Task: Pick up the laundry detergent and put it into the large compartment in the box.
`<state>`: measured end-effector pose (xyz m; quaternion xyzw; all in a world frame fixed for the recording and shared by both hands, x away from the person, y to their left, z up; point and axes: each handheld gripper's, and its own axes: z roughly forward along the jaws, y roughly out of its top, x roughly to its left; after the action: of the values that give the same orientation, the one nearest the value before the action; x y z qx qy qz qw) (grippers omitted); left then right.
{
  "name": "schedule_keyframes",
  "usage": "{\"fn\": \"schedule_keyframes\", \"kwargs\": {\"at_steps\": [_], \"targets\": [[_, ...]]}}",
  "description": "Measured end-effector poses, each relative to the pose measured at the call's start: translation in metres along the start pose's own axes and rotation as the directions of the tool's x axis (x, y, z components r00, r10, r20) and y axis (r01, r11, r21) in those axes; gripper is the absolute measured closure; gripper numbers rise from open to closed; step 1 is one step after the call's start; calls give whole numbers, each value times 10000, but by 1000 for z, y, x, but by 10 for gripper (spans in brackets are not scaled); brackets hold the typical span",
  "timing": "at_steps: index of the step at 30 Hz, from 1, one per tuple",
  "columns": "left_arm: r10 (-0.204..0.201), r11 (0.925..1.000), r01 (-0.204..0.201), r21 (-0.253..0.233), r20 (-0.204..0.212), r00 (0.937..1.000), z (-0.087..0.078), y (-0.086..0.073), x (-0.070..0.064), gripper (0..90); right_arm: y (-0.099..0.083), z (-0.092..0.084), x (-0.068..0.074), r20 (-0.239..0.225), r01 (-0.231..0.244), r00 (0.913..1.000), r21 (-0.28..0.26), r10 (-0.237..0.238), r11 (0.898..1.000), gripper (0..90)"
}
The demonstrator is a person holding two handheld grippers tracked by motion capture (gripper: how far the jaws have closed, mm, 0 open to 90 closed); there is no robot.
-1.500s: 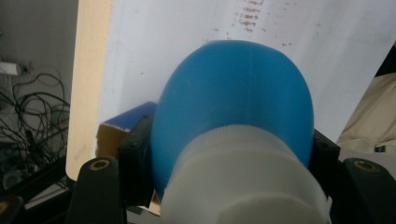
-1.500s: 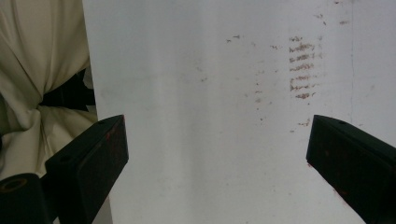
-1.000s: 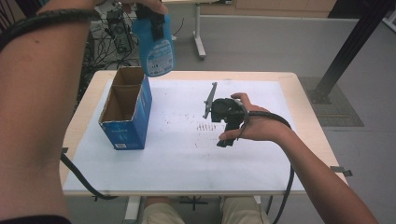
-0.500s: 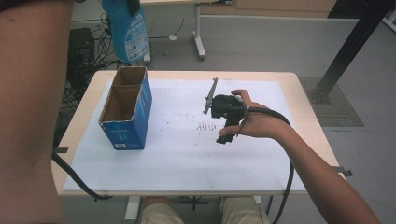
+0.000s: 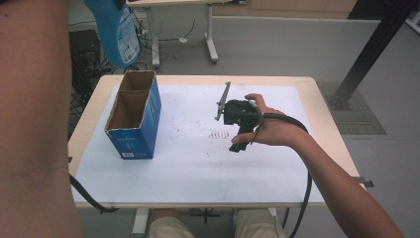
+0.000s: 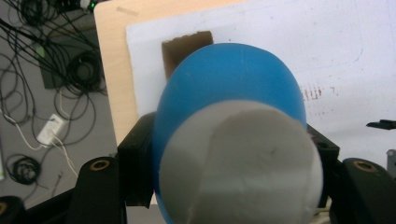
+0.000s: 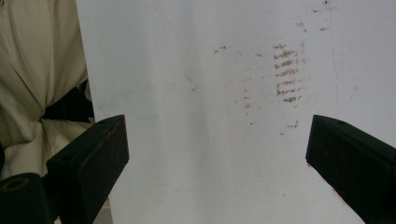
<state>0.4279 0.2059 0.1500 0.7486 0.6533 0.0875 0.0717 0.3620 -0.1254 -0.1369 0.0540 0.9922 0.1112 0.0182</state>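
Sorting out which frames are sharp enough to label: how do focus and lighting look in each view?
High view: even, sharp; blue bottle cut off by the top edge. Left gripper view: the bottle and its white cap soft, too close. Right gripper view: white mat bright, stains slightly blurred.

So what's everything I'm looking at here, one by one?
bottle: one, blue with a white cap, held up in the air beyond the table's far left corner
box: one, blue cardboard, open top with two compartments, on the table's left side
table: one, light wood, centre of the room
sheet: one, white with brown smudges, covering most of the tabletop
cables: a tangle, black, on the grey floor left of the table
left tongs: one pair, black, clamped on the bottle
right tongs: one pair, black, open, over the sheet
right hand: one, holding the right tongs
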Motion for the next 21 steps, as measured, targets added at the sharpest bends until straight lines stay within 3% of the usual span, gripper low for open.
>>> {"fn": "schedule_keyframes", "kwargs": {"at_steps": [9, 12, 21], "targets": [[-726, 9968, 723, 336, 76, 9973, 17, 0, 10, 371, 0, -1, 2, -1, 34, 10000, -26, -34, 10000, 58], [-1187, 9917, 1168, 530, 330, 9924, 32, -2, 22, 371, -1, 0, 3, -10, 45, 10000, -34, -45, 10000, 59], [-1637, 9834, 1607, 837, 298, 9861, 65, -4, 35, 371, -3, 5, 2, -57, 31, 10000, -103, -32, 9999, 58]]}}
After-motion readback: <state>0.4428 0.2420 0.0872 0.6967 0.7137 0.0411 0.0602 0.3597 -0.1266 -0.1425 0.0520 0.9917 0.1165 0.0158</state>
